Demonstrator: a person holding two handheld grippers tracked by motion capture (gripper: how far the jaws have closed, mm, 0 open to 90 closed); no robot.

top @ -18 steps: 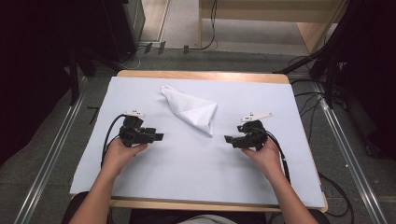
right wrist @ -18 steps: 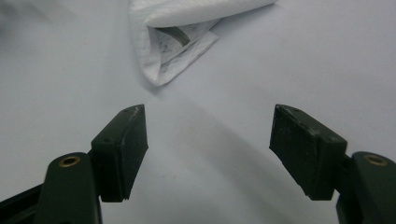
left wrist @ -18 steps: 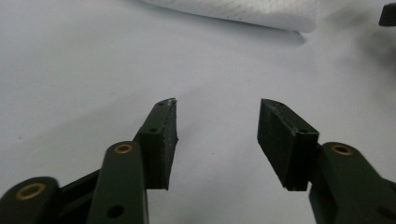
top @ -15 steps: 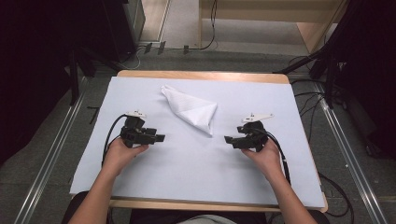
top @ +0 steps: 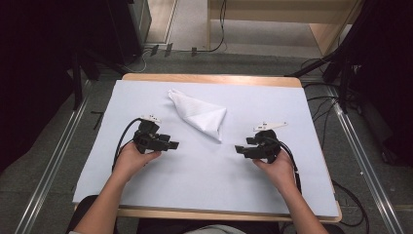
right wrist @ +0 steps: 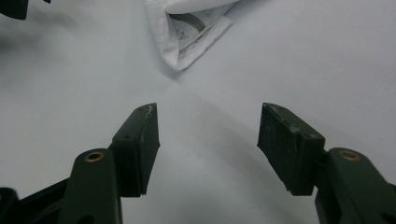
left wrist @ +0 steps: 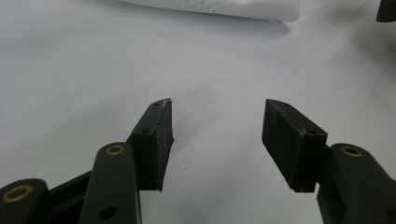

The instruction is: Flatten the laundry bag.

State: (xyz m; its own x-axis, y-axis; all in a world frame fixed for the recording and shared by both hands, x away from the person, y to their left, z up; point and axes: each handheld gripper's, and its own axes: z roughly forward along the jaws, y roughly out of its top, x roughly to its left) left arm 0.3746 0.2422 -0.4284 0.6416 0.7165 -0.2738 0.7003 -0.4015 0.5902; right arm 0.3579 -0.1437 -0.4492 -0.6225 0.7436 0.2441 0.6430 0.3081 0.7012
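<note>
A white cloth (top: 199, 114), folded into a triangle, lies on the pale blue table cover (top: 209, 180) toward the back middle. My left gripper (top: 173, 145) rests low over the cover to the cloth's left, pointing right, open and empty. My right gripper (top: 238, 148) sits to the cloth's right, pointing left, open with nothing between its jaws. In the left gripper view (left wrist: 217, 123) the cloth's edge (left wrist: 219, 7) runs along the top. In the right gripper view (right wrist: 208, 123) a corner of the cloth (right wrist: 187, 32) lies ahead, apart from the fingertips (right wrist: 140, 126).
The wooden table edge (top: 209, 79) borders the cover at the back. Cables (top: 326, 112) trail off the right side onto the floor. Metal rails (top: 53, 161) run along both sides. Dark equipment stands at the far left and right.
The left gripper has shifted slightly toward the right. The right gripper and the cloth have kept still.
</note>
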